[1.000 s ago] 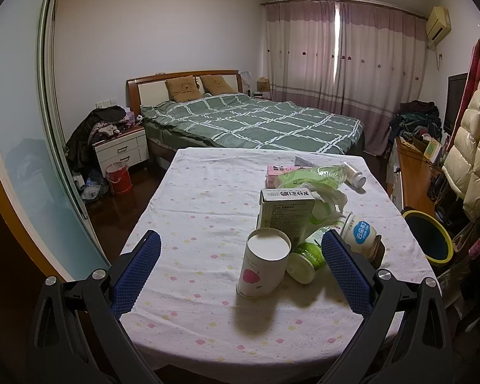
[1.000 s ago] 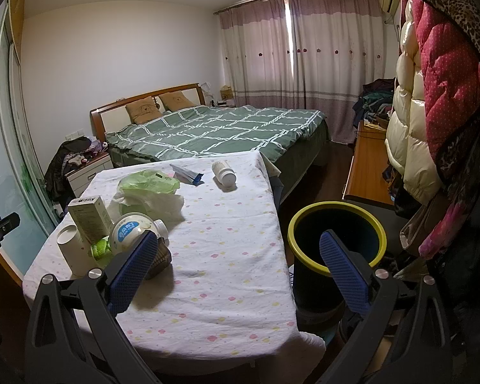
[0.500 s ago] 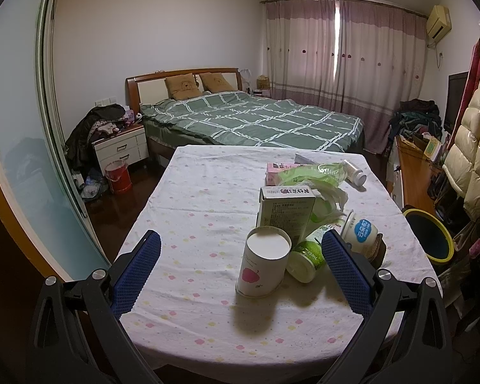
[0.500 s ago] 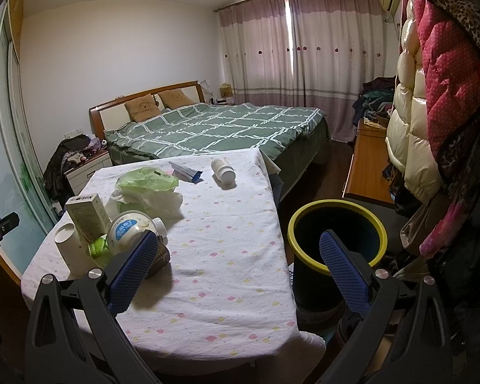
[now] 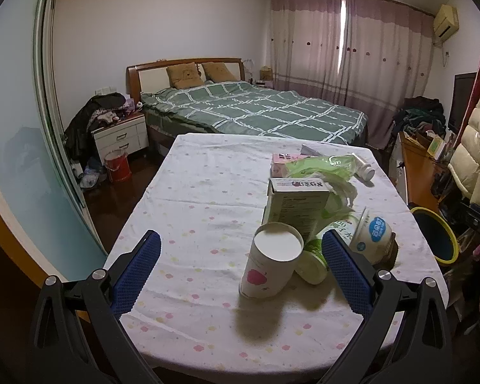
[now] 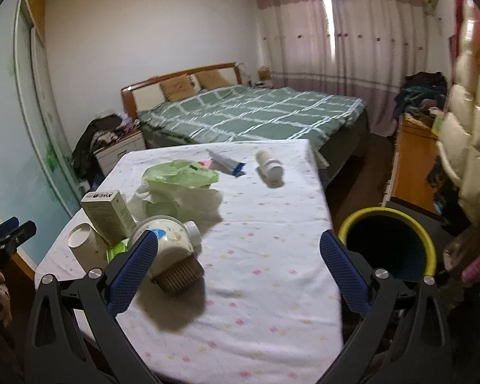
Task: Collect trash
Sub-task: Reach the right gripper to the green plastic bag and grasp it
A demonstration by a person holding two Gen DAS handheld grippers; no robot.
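Trash is piled on the table: a white paper cup (image 5: 272,260) with a pink apple, a pale carton (image 5: 299,204), a green plastic bag (image 5: 320,168), a yoghurt-style tub (image 5: 372,238) on its side, a green-lidded jar (image 5: 312,264) and a small white bottle (image 6: 268,168). My left gripper (image 5: 240,270) is open just before the cup, its fingers on either side. My right gripper (image 6: 236,267) is open over the table's right half, the tub (image 6: 168,241) by its left finger. A yellow-rimmed bin (image 6: 388,244) stands on the floor right of the table.
The table (image 6: 265,243) wears a white dotted cloth. Behind it is a green checked bed (image 5: 256,108) and a nightstand (image 5: 120,136) with a red bucket (image 5: 116,169). Coats (image 6: 467,147) hang at the right beside a wooden sideboard (image 6: 412,166). A glass sliding door (image 5: 19,147) runs along the left.
The right gripper has swung left and nearer the table, so the tub now sits close by its left finger. The left gripper has barely moved.
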